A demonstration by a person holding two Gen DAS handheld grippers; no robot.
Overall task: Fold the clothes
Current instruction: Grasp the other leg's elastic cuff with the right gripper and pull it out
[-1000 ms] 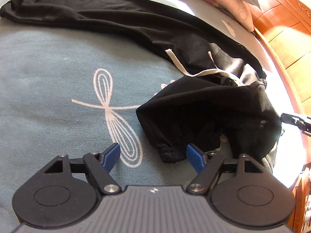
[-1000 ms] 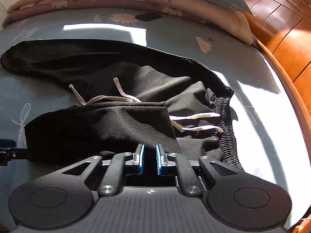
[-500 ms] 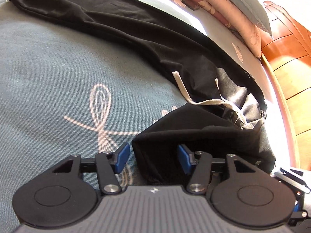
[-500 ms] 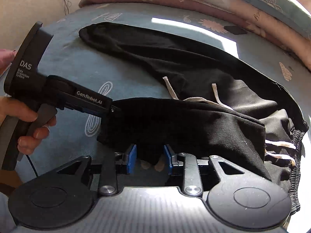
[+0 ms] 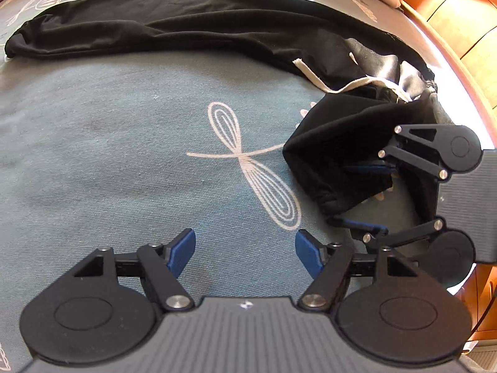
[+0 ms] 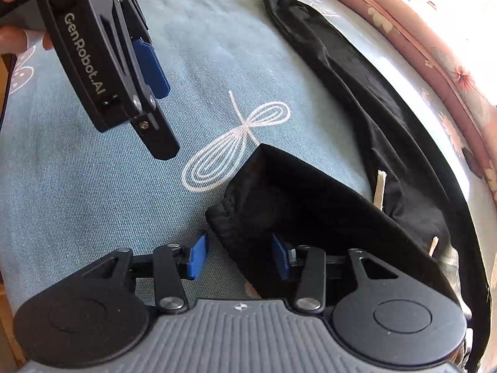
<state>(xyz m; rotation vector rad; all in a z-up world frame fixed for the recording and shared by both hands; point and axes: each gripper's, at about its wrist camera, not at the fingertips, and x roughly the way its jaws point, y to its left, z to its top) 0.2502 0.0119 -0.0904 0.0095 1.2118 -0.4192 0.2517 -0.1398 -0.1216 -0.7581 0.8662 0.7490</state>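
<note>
Two grippers are being held over black drawstring trousers [image 5: 217, 28] lying on the bed [image 5: 108, 143]. Right gripper [image 6: 237, 256] fingers, just opening, are straddling the folded leg's cuff [image 6: 230, 227] unclamped; left gripper [image 5: 245, 251] fingers are being held apart, empty.

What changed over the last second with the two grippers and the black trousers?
The right gripper has rolled and swung to the folded trouser cuff, its jaws opening, cuff edge between them, unpinched. The left gripper drew off the cuff, open over bare bedsheet. The other trouser leg and drawstring stayed put.
</note>
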